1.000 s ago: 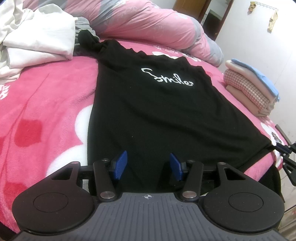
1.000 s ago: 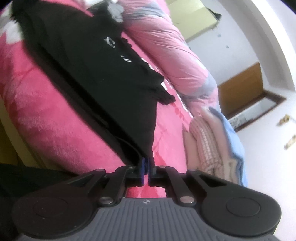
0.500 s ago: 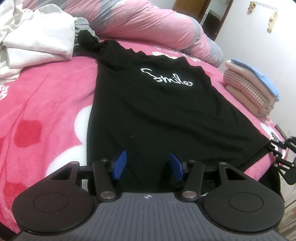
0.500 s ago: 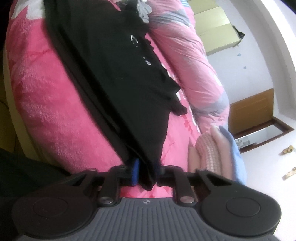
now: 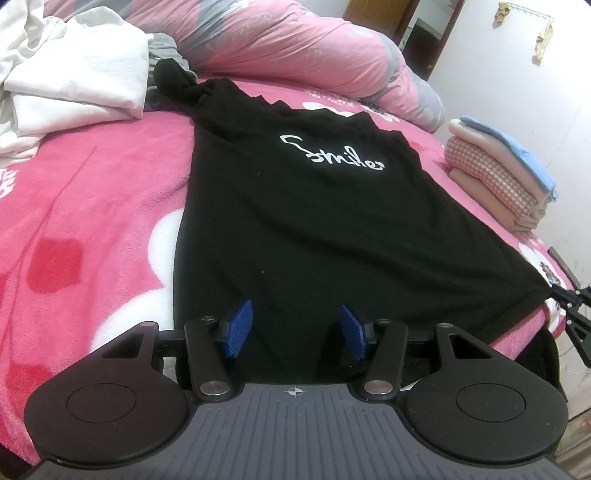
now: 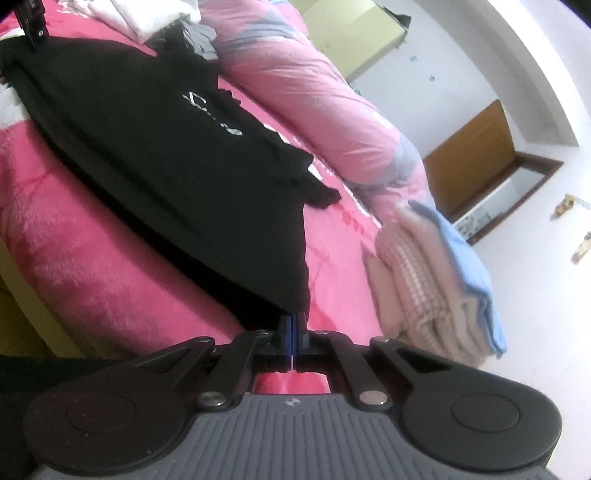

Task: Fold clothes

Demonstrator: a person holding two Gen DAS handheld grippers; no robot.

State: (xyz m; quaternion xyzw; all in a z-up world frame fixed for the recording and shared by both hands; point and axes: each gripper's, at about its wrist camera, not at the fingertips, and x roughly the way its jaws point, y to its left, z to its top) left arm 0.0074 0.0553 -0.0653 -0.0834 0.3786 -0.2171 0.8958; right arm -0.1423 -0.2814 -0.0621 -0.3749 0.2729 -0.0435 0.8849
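Observation:
A black T-shirt [image 5: 303, 206] with white "Smile" lettering lies spread flat on the pink bed, collar at the far end. My left gripper [image 5: 295, 314] stands open over the near hem, and its blue pads [image 5: 236, 328] straddle the cloth without pressing on it. My right gripper [image 6: 293, 332] is shut on the shirt's near right hem corner [image 6: 291, 295]. In the left wrist view the right gripper [image 5: 570, 306] shows at the right edge, drawing that corner into a point. The left gripper [image 6: 31, 18] peeks into the right wrist view's top left corner.
A stack of folded clothes [image 5: 498, 173] sits at the bed's right side. Crumpled white garments [image 5: 74, 81] lie at the far left, and a rolled pink duvet [image 5: 295, 48] runs along the back. The bed edge drops off just right of the held corner.
The right wrist view has rolled and the cloth bunched between the right pads half a second ago is now pinched flat. The left gripper and the shirt's body have not moved.

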